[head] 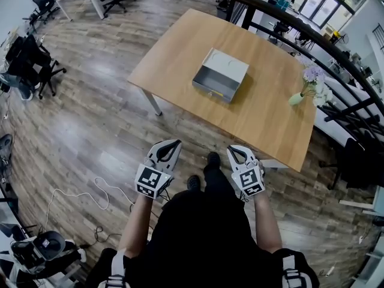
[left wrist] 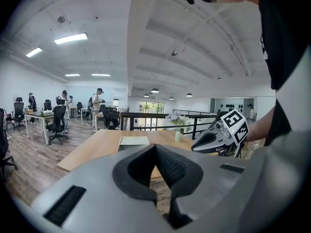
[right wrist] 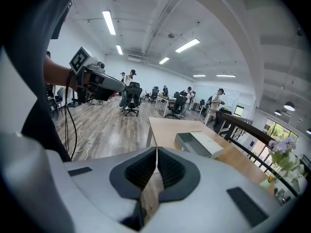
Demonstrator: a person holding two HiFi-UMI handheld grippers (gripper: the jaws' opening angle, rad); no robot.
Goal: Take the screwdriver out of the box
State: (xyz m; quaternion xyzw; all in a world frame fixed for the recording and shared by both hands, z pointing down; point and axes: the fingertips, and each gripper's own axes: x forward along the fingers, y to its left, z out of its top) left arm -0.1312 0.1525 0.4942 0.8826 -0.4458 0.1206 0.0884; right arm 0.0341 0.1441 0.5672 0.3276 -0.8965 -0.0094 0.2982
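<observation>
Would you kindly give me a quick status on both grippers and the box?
Left gripper and right gripper: jaws shut, empty, short of the table. Box open on it; screwdriver not visible. Nothing in the way.

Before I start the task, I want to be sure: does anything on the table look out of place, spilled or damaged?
Nothing looks spilled or damaged. The grey box lies open on the table, and no screwdriver shows in it from here. The flower vase stands close to the table's edge, which may be a small risk.
</observation>
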